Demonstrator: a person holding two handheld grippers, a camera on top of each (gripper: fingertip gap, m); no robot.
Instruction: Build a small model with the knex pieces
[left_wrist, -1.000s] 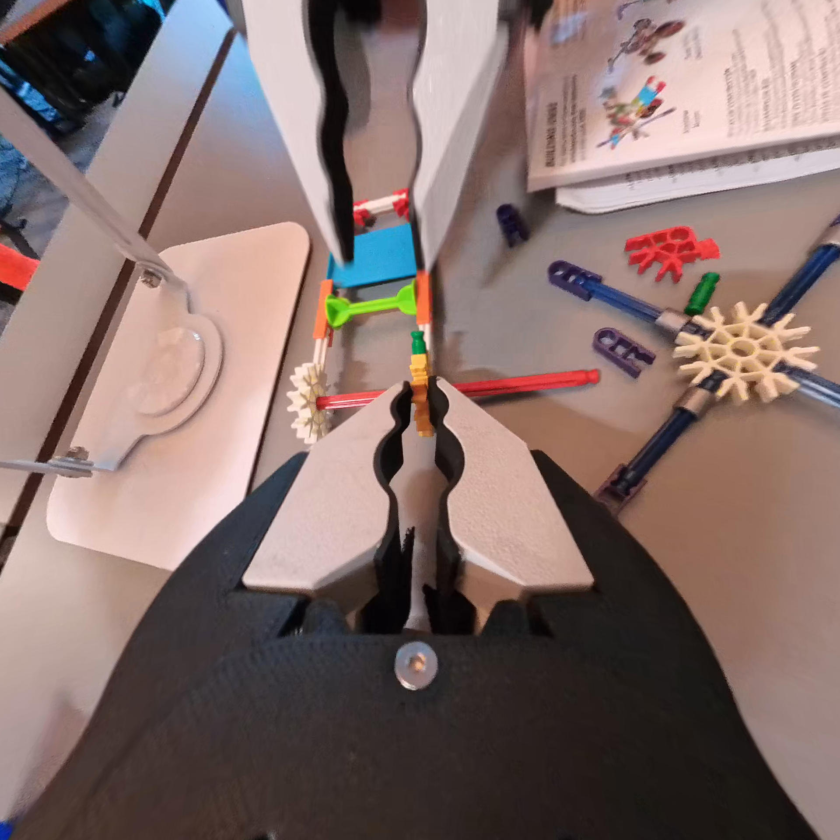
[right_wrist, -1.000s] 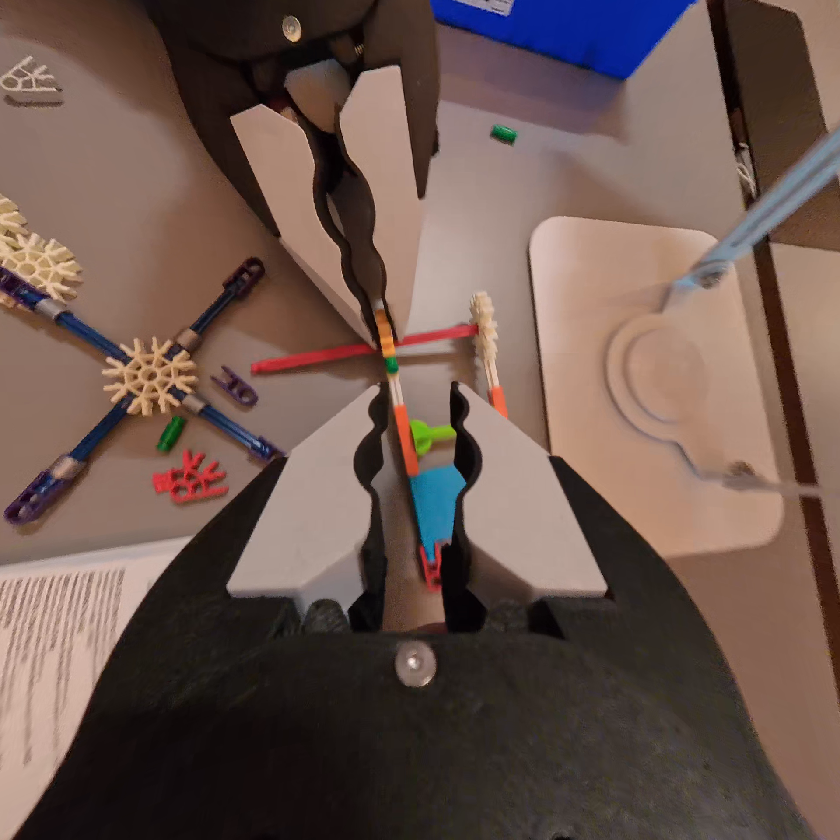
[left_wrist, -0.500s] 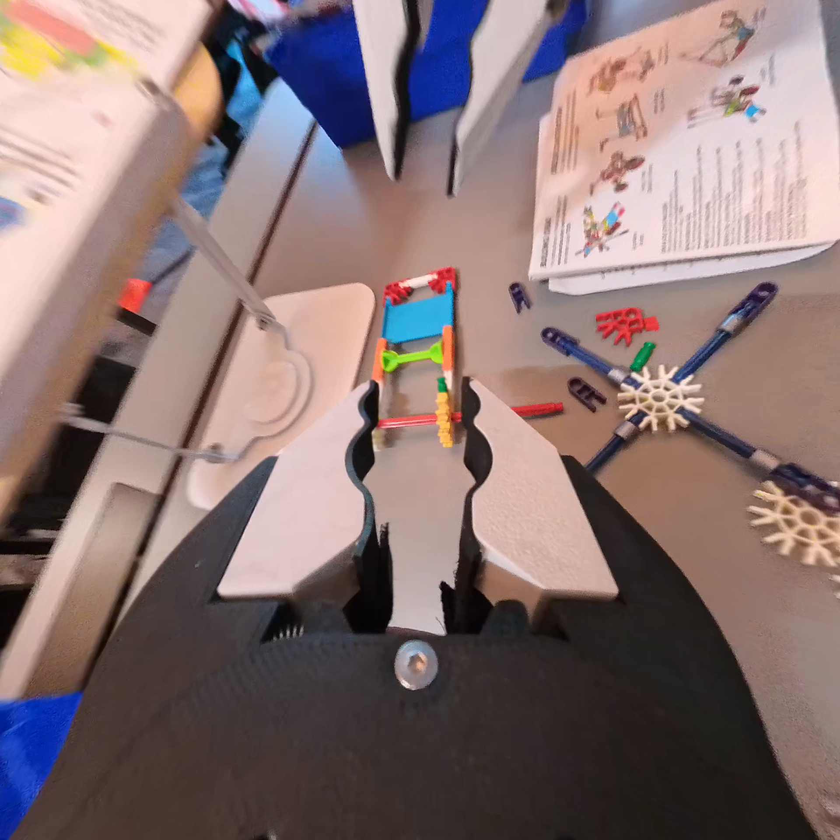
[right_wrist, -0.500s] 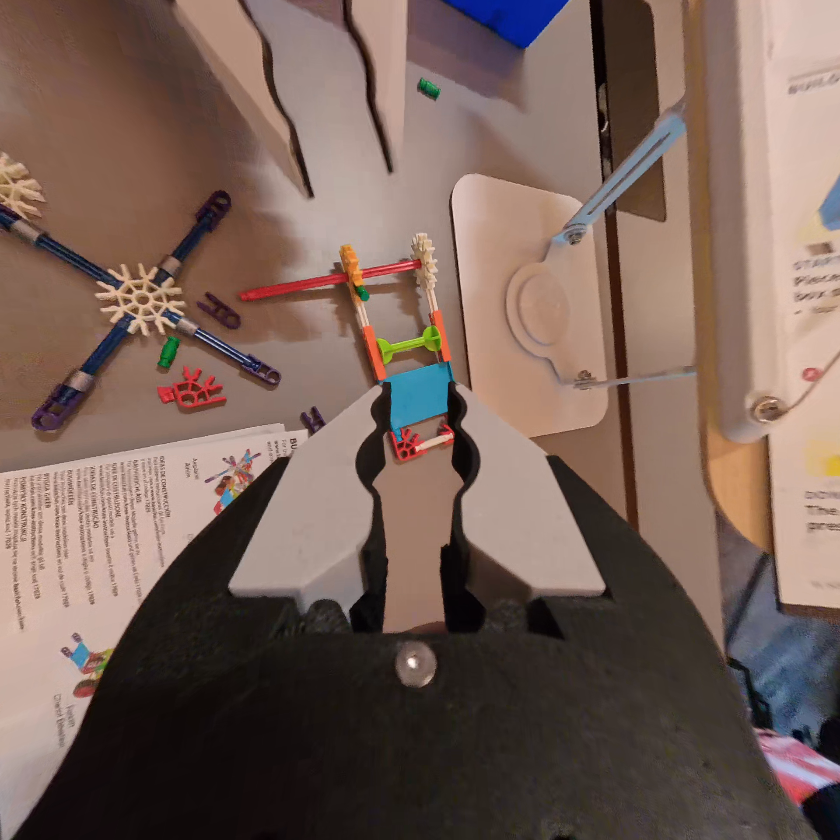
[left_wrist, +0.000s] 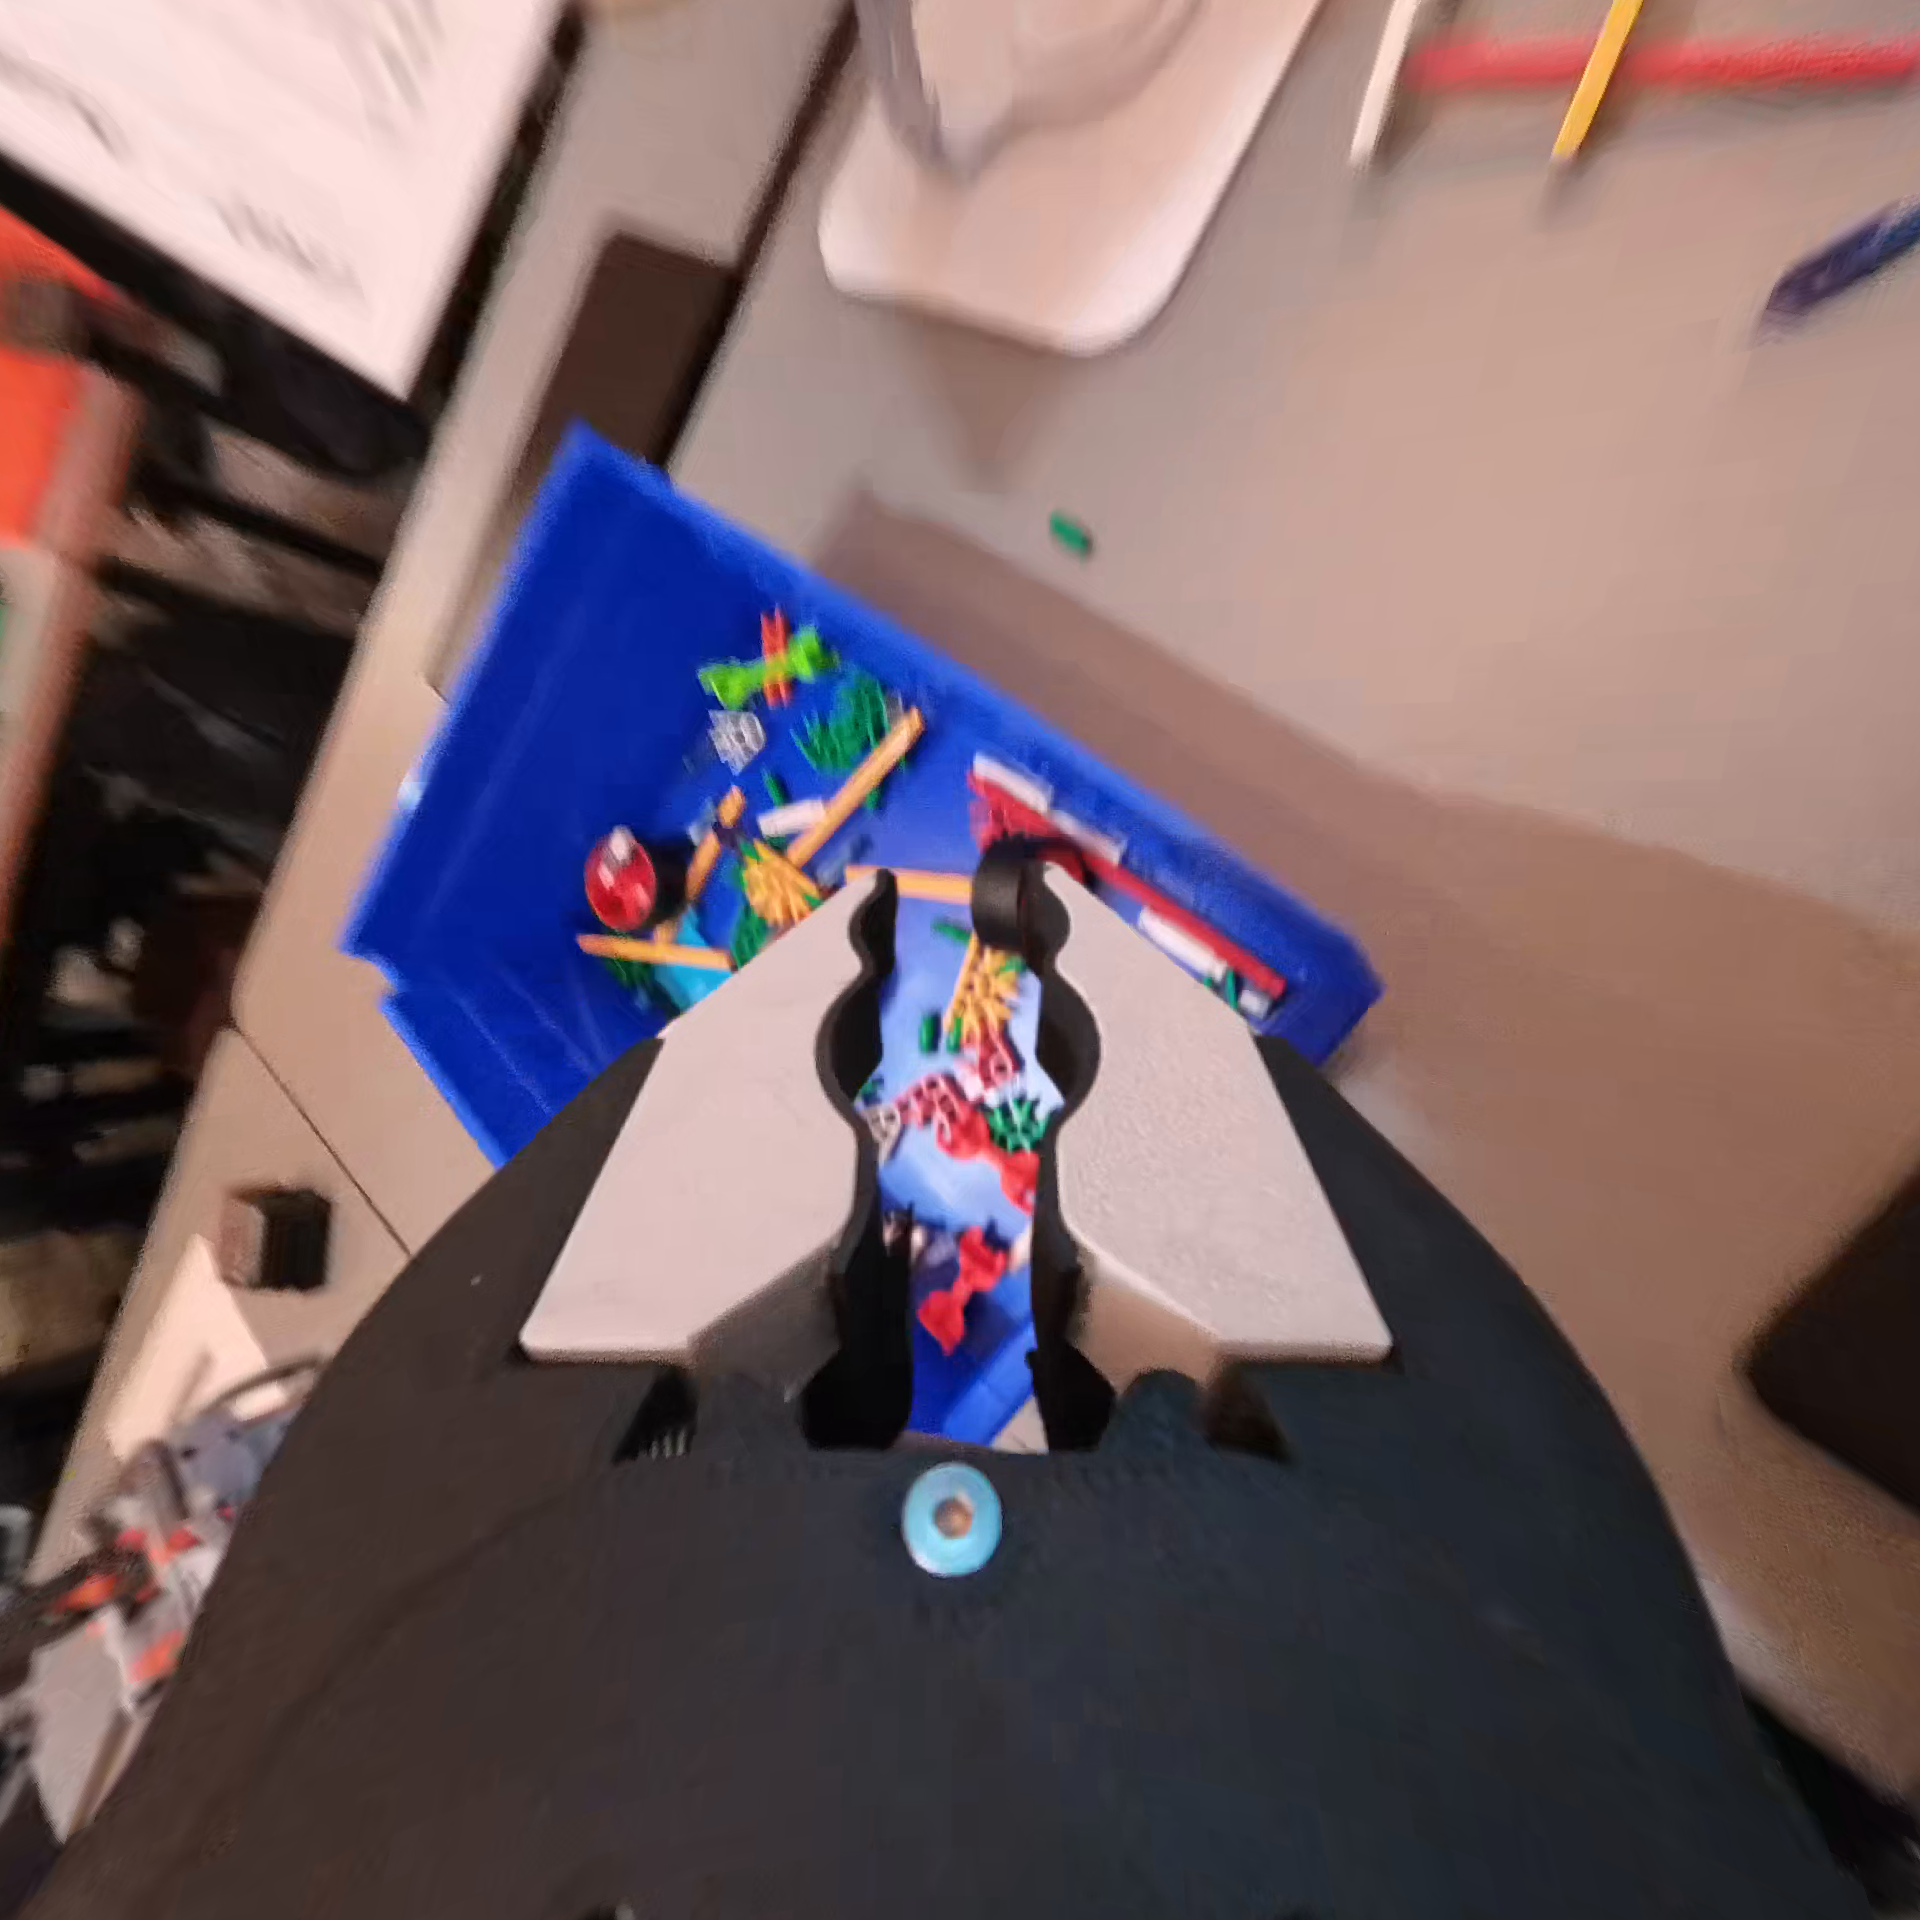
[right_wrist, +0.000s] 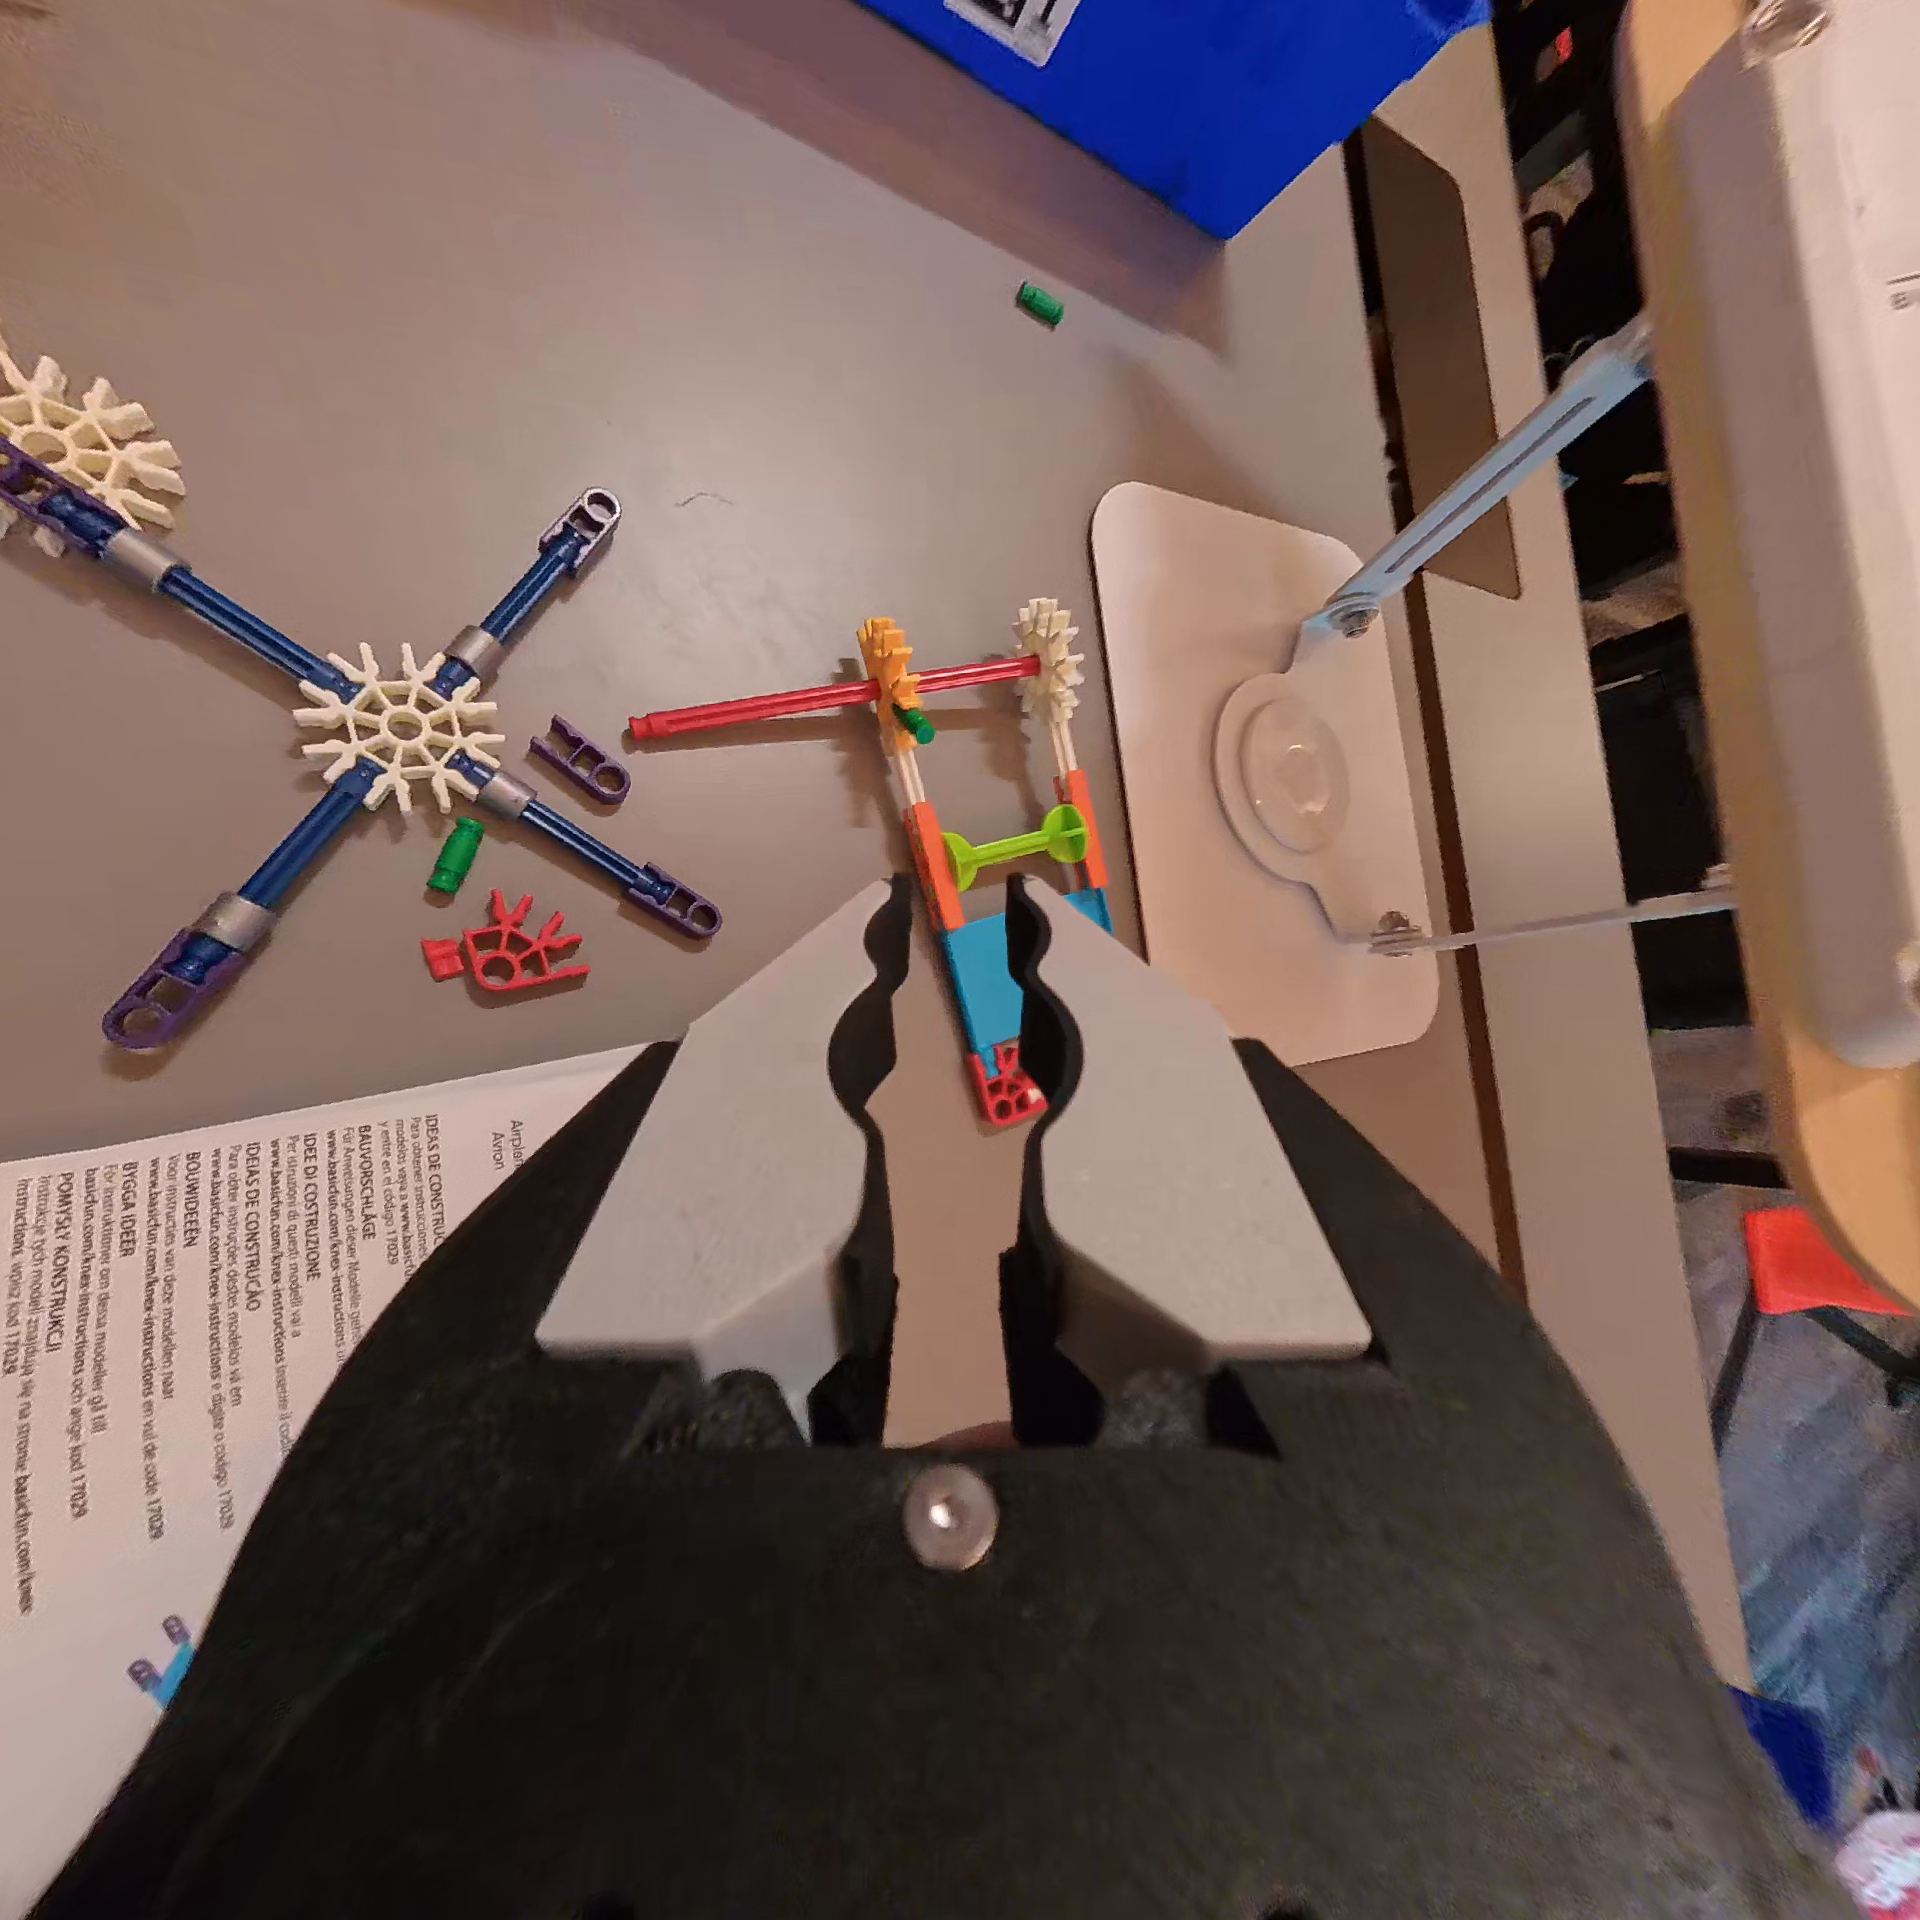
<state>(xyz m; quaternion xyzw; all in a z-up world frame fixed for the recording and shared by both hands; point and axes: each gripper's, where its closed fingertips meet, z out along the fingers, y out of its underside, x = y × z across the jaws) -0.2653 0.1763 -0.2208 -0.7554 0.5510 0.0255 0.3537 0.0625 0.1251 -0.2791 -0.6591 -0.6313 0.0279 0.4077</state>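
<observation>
Both claws gape empty: left gripper (left_wrist: 956, 894) hangs over the blue bin (left_wrist: 540, 748), right gripper (right_wrist: 958, 896) just beside the toy frame (right_wrist: 987, 831), whose length runs away from it.

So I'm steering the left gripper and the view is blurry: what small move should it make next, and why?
Probably ease the left gripper straight down toward the blue bin. It is open and empty, hanging over the loose colourful pieces that show between its fingers. Slow down first, since the blur hides which piece sits nearest.
</observation>
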